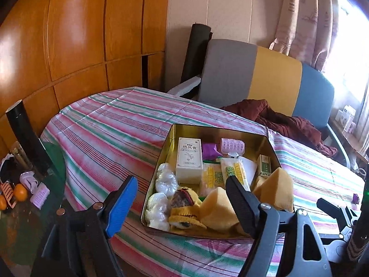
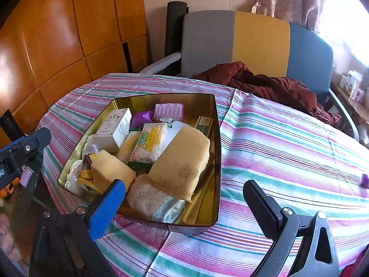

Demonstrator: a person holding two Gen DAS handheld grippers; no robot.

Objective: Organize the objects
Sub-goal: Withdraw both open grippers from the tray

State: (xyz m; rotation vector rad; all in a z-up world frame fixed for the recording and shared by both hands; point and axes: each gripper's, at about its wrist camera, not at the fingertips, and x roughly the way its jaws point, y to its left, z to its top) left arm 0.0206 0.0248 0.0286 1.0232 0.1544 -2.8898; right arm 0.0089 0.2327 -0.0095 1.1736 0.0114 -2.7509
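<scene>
1. Both hand-held grippers, left (image 1: 182, 198) and right (image 2: 184, 198), gape wide, holding nothing.
2. The gold tin (image 2: 216, 152) sits on the striped worktop (image 2: 288, 143), long axis running away from the cameras.
3. Its white box (image 1: 189, 160) lies lengthwise too.

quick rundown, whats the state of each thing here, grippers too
left gripper: open, empty
right gripper: open, empty
gold tin: lidless, crowded with items
white box: on its back in the tin
large yellow sponge: tilted, propped on other items
pink hair roller: lying at the tin's far wall
small purple item: outside the tin, on the striped cloth
</scene>
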